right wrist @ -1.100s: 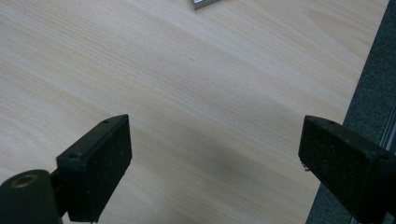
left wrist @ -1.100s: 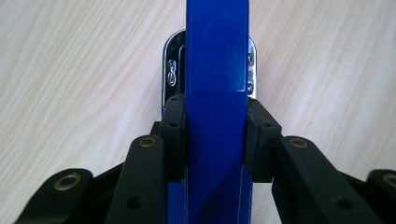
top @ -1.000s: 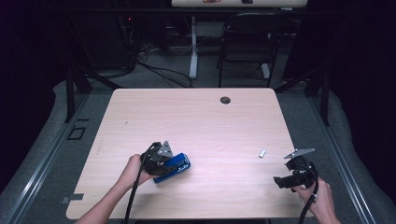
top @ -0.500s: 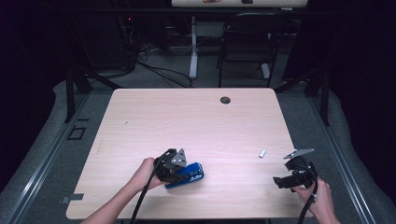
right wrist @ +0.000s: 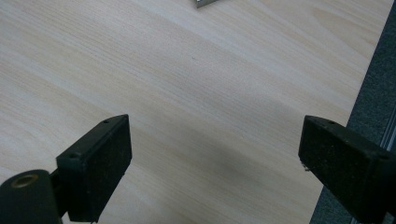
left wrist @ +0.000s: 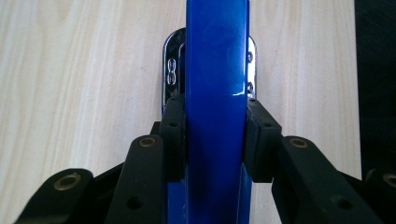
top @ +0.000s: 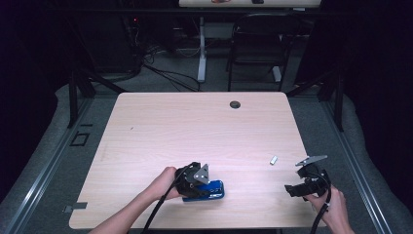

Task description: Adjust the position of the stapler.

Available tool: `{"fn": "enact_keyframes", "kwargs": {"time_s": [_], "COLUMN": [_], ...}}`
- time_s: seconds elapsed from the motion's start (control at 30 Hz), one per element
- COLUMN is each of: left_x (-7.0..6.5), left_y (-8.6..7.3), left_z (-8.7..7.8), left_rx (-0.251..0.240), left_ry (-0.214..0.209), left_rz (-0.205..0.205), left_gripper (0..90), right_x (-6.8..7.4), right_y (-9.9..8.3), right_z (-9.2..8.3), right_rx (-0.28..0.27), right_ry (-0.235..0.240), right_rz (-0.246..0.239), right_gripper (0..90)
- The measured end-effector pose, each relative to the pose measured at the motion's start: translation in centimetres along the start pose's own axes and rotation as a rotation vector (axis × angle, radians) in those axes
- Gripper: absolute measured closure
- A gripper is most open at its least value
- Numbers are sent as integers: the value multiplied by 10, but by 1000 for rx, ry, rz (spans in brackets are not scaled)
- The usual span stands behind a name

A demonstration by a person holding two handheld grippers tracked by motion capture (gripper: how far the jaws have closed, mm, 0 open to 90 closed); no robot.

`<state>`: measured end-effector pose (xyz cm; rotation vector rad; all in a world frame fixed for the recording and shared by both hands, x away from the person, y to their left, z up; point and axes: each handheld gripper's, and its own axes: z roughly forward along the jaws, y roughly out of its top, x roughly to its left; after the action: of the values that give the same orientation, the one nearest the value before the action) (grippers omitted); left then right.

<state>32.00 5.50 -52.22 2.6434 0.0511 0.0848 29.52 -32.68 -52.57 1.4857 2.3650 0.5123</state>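
Note:
A blue stapler (top: 210, 190) lies on the light wood table (top: 195, 131) near its front edge, left of centre. My left gripper (top: 195, 181) is shut on it. In the left gripper view both black pads (left wrist: 173, 135) press the sides of the stapler's blue top (left wrist: 215, 93), and its chrome base (left wrist: 170, 70) shows ahead over the wood. My right gripper (top: 303, 186) hovers at the table's front right corner. Its jaws stand wide open in the right gripper view (right wrist: 215, 163), with bare wood between them.
A small silver block of staples (top: 273, 160) lies on the table just left of the right gripper; its corner shows at the top edge (right wrist: 205, 3) of the right gripper view. A black grommet (top: 235, 104) sits near the far edge. Grey carpet surrounds the table.
My left gripper has carried the blue stapler to the right and a little nearer the front edge. The right gripper has stayed in place.

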Motion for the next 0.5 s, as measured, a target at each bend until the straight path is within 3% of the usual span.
{"fn": "enact_keyframes", "kwargs": {"time_s": [0.13,0.2,0.5], "left_x": [-1,0,5], "left_y": [1,2,0], "left_z": [6,7,9], "left_rx": [8,14,-4], "left_ry": [15,-2,-7], "left_rz": [28,33,-5], "left_gripper": [659,659,659], "right_x": [0,1,1], "right_y": [0,0,0], "right_z": [0,0,1], "right_rx": [-2,-2,2], "right_ry": [-3,-3,-7], "right_rz": [0,-1,-2], "right_gripper": [91,91,91]}}
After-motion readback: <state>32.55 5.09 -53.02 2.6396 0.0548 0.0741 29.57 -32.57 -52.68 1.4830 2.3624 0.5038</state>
